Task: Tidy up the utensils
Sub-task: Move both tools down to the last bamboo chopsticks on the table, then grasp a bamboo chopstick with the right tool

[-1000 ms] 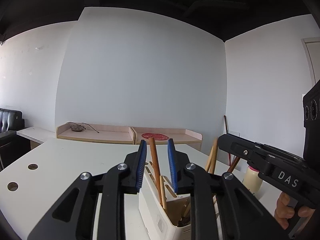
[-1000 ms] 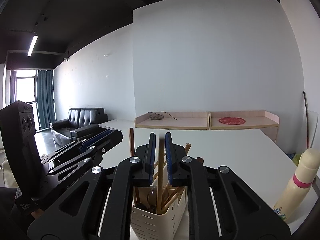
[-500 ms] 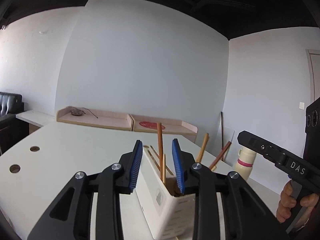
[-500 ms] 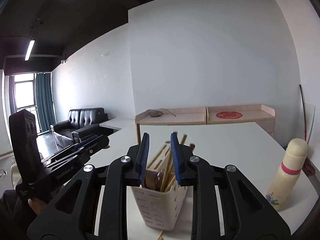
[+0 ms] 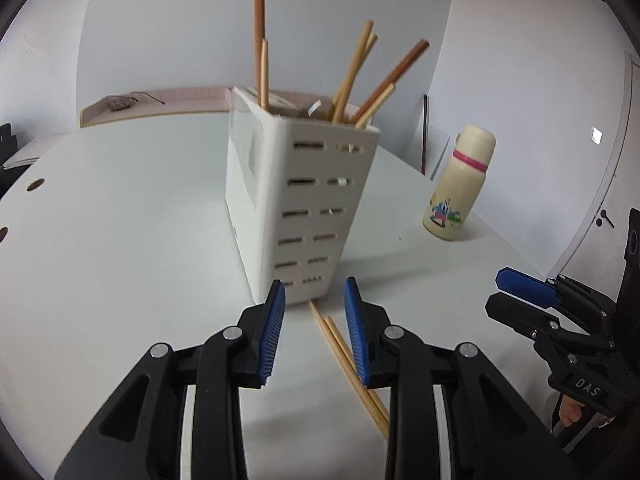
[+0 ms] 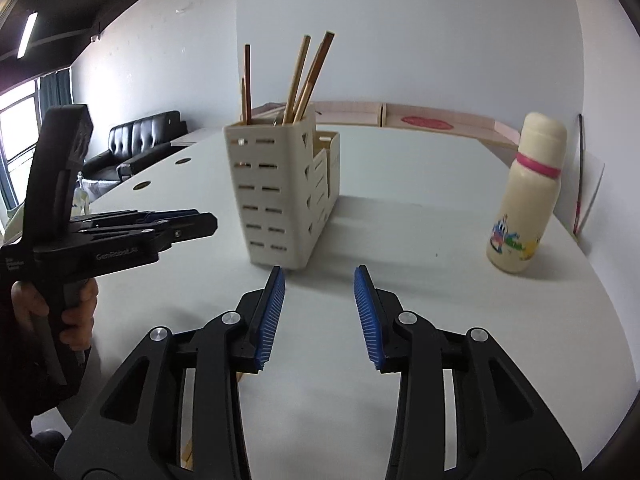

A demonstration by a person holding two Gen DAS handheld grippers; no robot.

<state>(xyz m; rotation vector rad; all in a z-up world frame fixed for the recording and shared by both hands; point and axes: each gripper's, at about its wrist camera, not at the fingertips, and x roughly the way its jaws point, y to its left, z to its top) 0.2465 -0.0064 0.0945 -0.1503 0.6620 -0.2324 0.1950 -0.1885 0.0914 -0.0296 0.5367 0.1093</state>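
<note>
We see a white slotted utensil holder (image 5: 304,200) upright mid-table, wooden chopsticks (image 5: 352,76) leaning inside; two loose chopsticks (image 5: 340,344) lie just near it.

Soft daylight from the far-left window (image 6: 16,148) is washing the white table (image 6: 420,248) evenly, the holder (image 6: 276,192) and bottle (image 6: 524,196) are casting faint shadows rightward, and fisheye edges are bending and darkening.

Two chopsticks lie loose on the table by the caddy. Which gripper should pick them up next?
Left, probably. The loose chopsticks lie on the table between the left gripper's open jaws. The right gripper, jaws opening, has only bare table between them.
</note>
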